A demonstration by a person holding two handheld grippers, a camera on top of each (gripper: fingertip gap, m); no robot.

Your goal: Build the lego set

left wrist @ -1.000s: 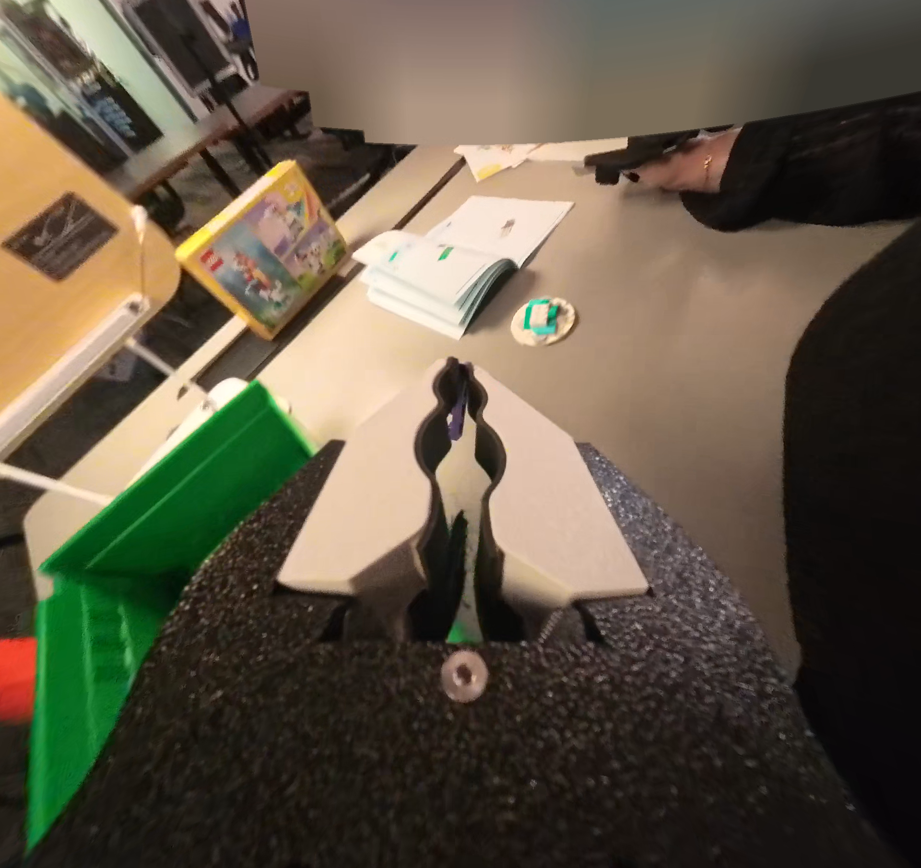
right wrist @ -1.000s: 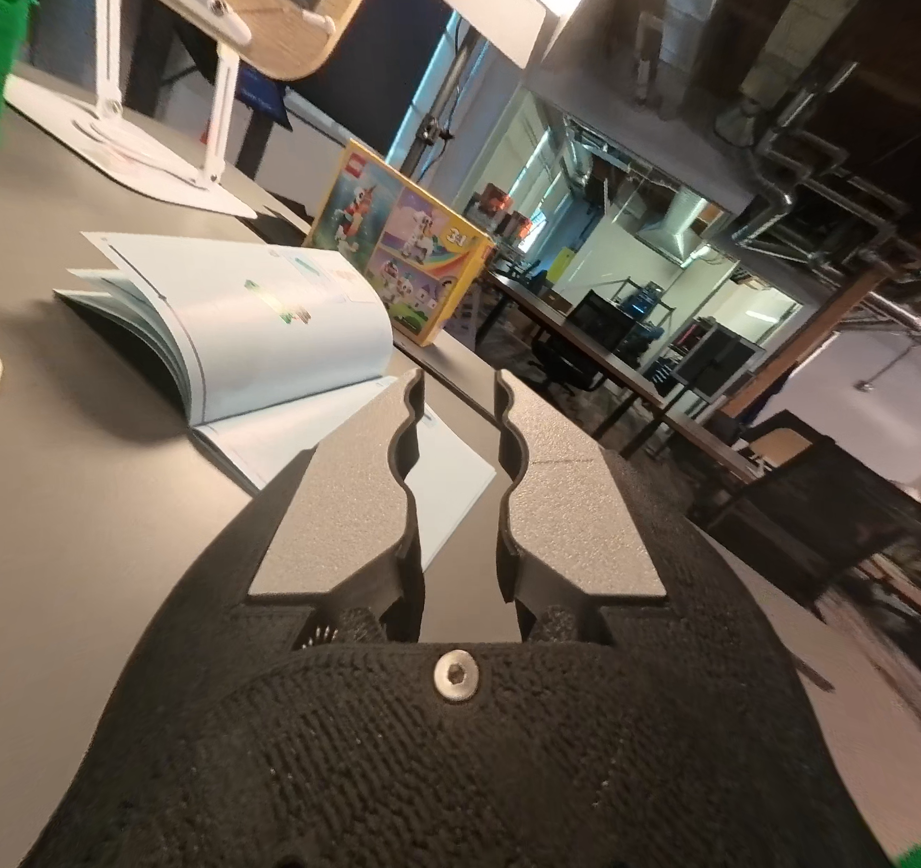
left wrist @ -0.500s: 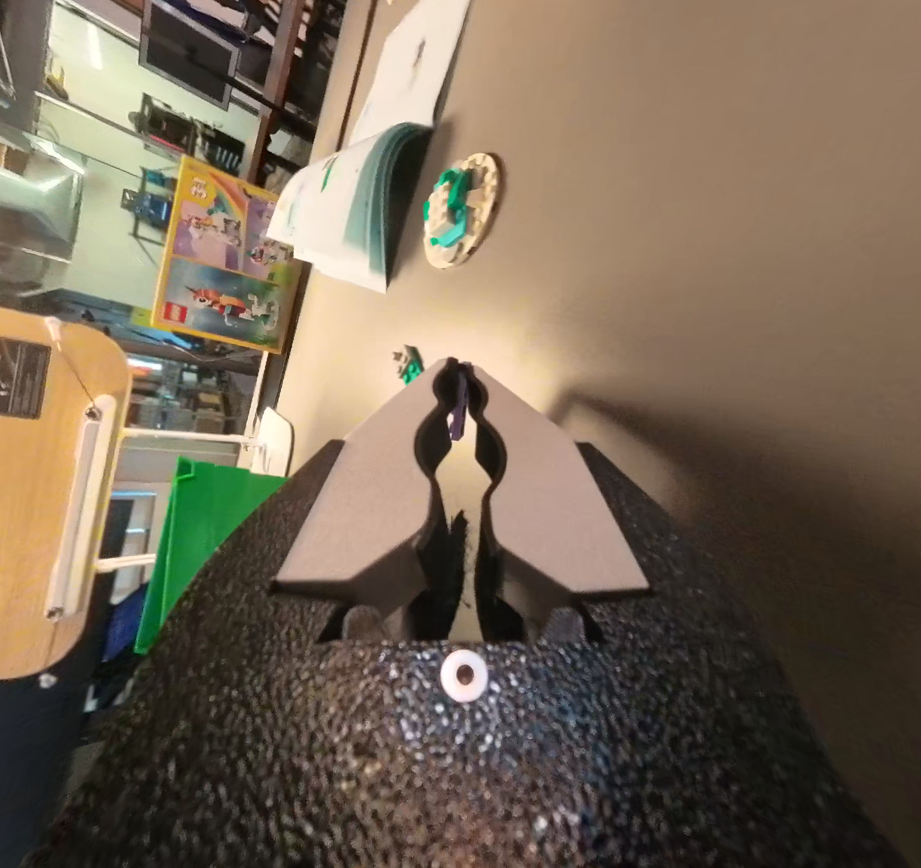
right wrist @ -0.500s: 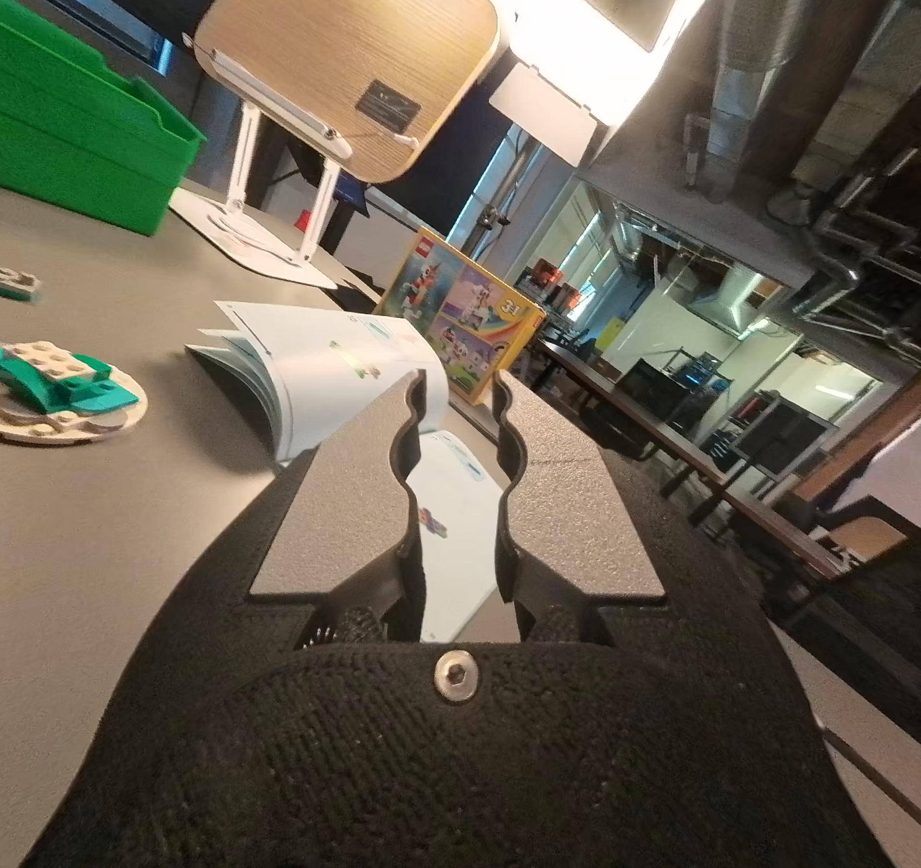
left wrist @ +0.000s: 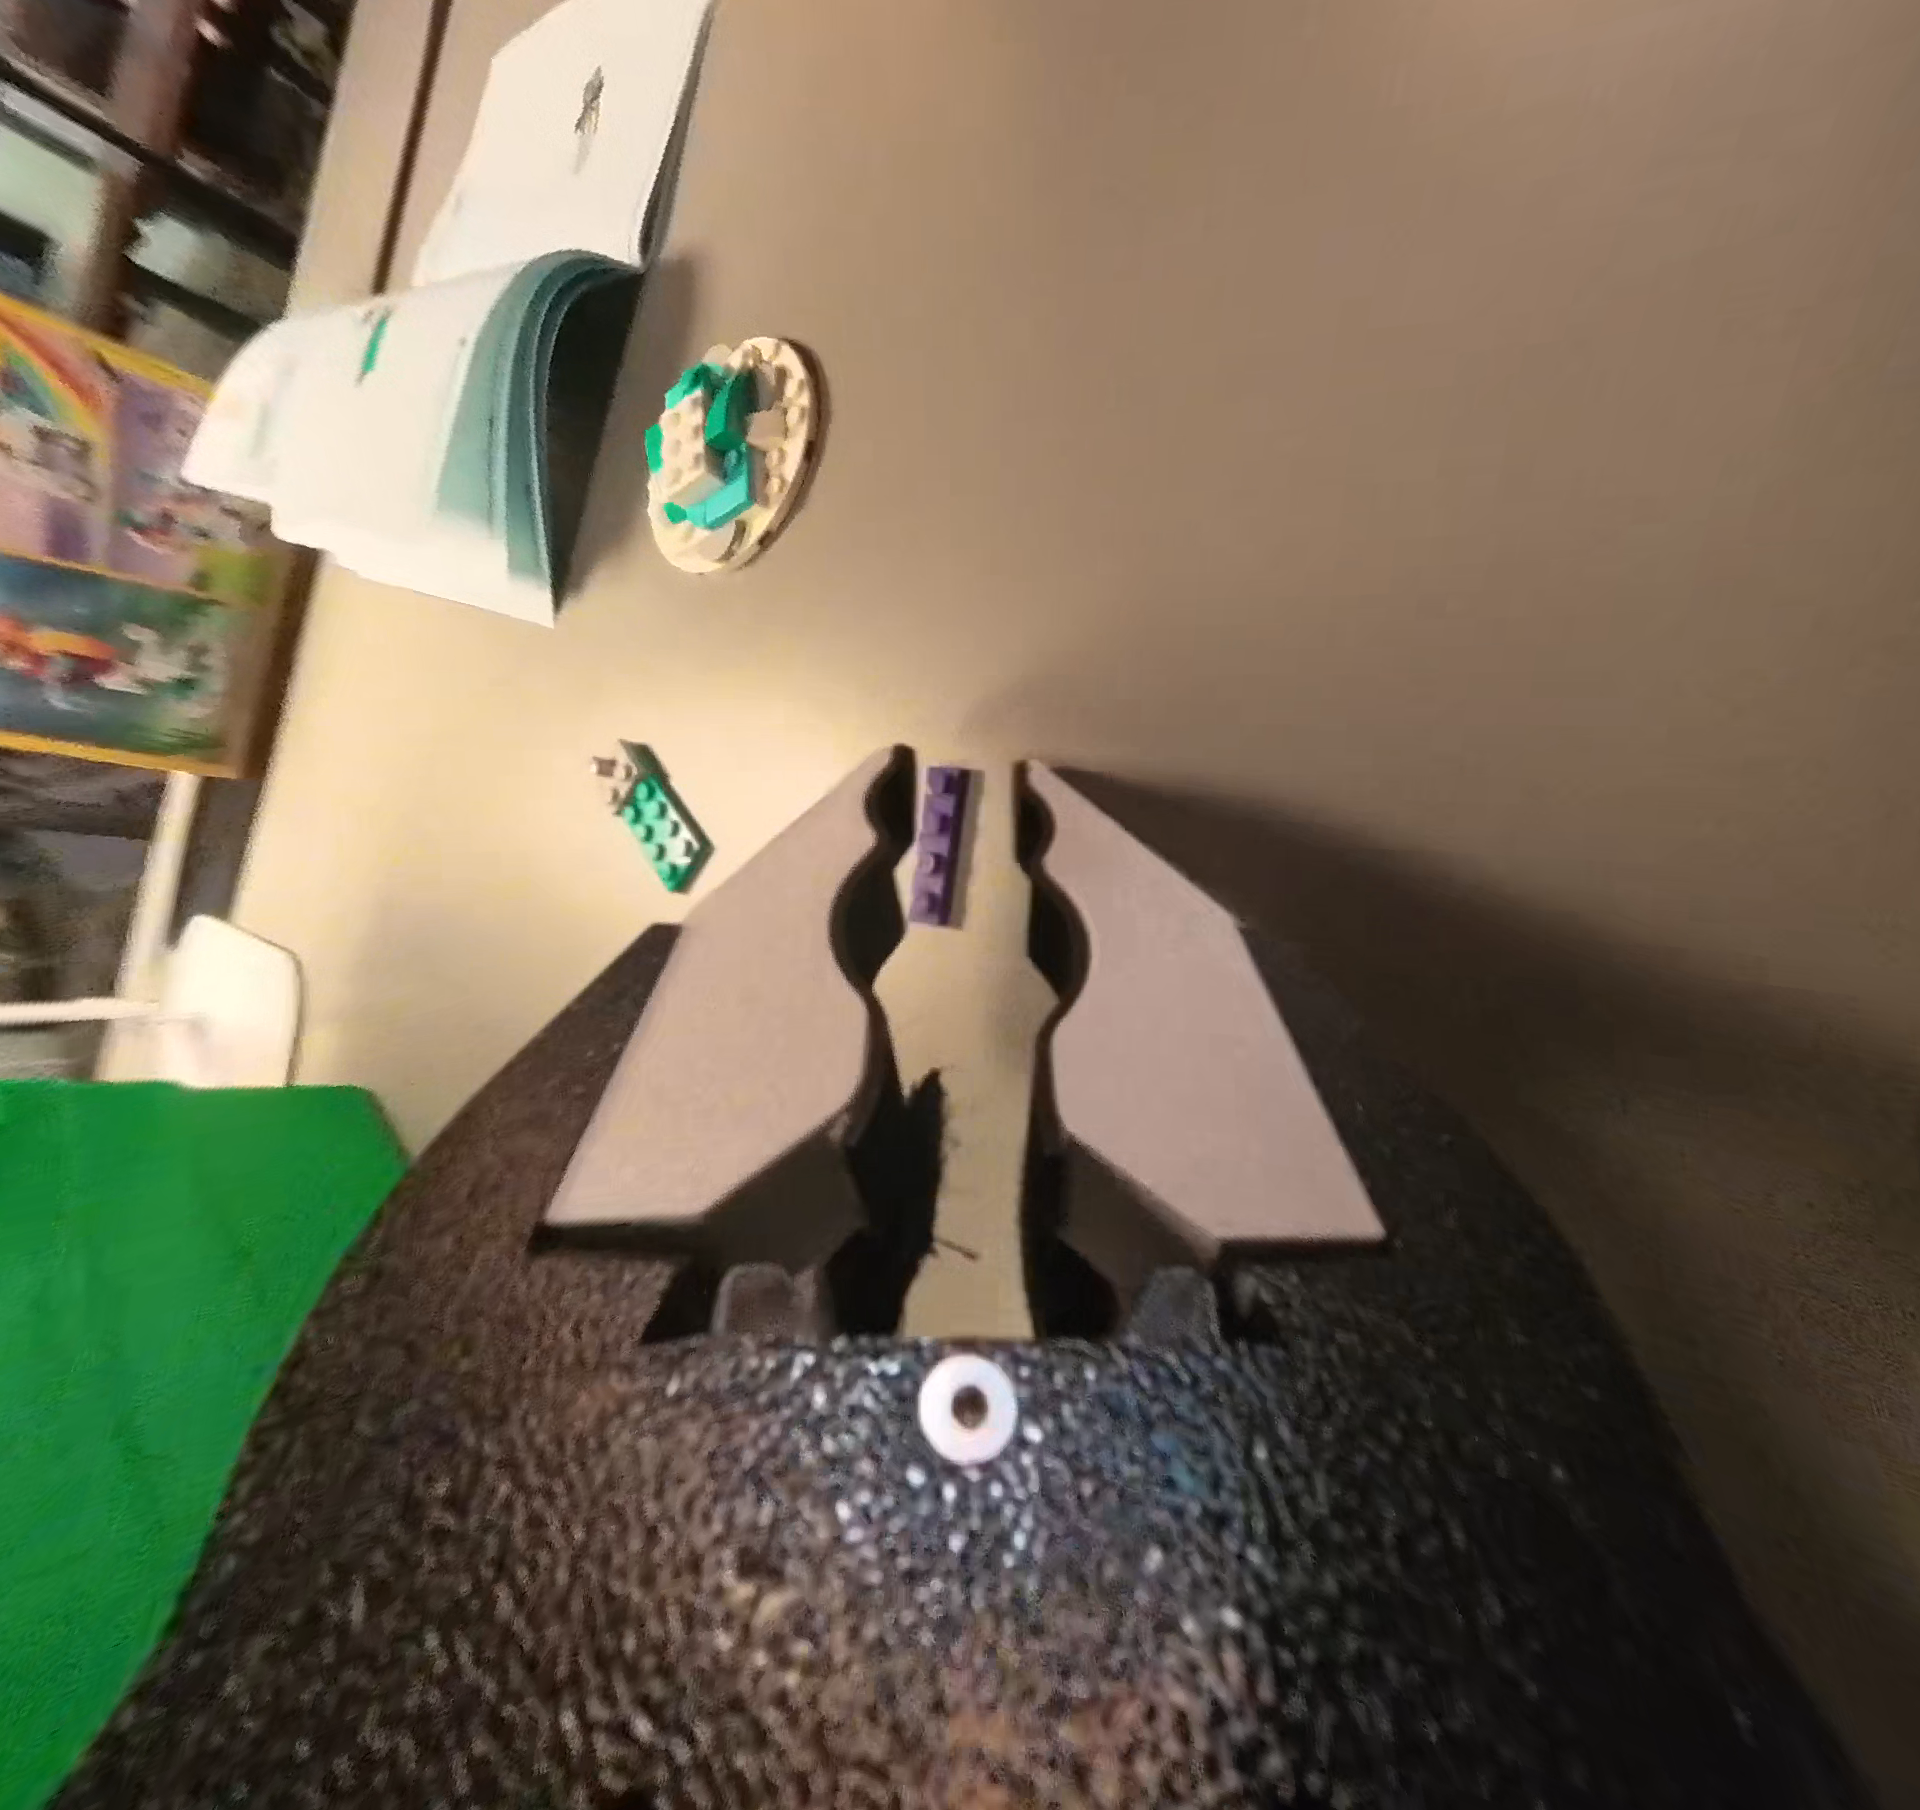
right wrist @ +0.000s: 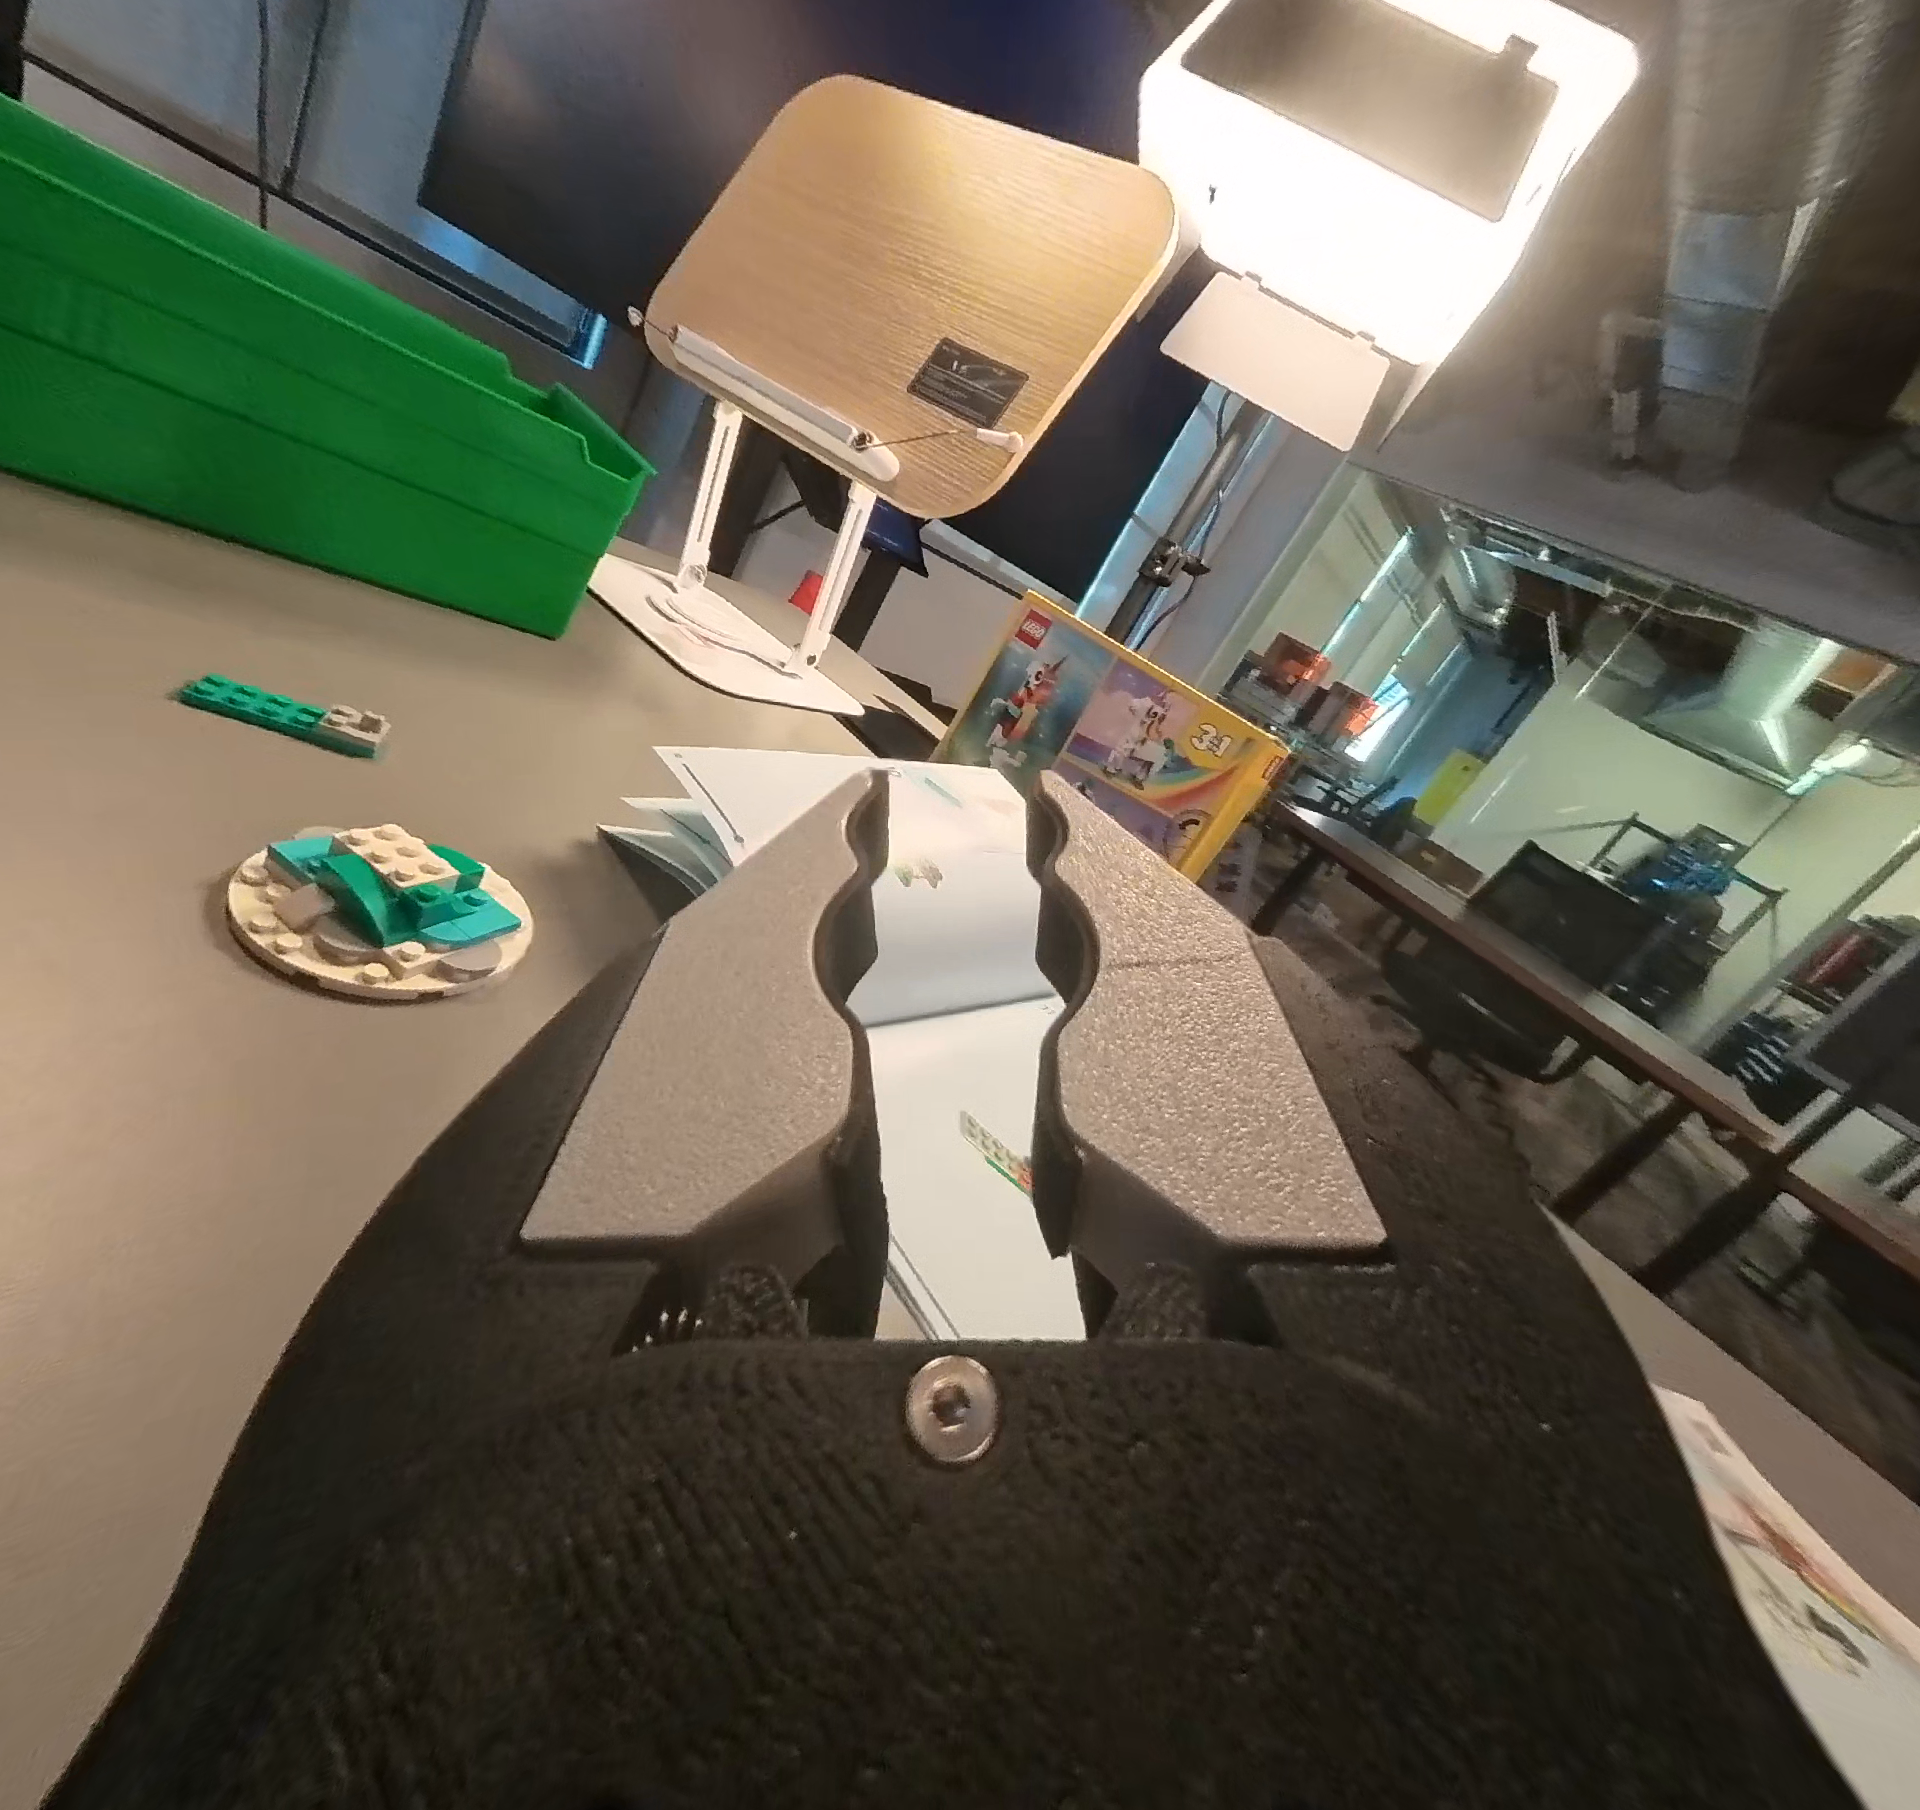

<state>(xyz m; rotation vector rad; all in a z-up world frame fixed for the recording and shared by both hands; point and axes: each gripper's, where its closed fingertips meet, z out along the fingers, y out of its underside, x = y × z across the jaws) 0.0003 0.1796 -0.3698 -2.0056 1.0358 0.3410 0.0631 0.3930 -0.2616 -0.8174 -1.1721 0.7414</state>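
The left gripper (left wrist: 961, 773), a pebbled black body with smooth grey wavy-edged fingers, points low along the matte grey worktop (left wrist: 1351, 410) with its jaws parted and released; a flat purple studded strip (left wrist: 940, 851) lies on the worktop between the fingertips, and contact cannot be told. Just left lies a green studded plate (left wrist: 665, 825). Farther on sits a round cream disc carrying teal and white bricks (left wrist: 727, 456), beside an open instruction booklet (left wrist: 457, 430). The right gripper (right wrist: 956, 794), jaws likewise parted and empty, hovers over the booklet, aimed toward the worktop's far edge, where a glossy yellow set box (right wrist: 1132, 752) stands. A green plastic bin (right wrist: 312, 451) and a wood-grain stand (right wrist: 914, 306) occupy the far left.
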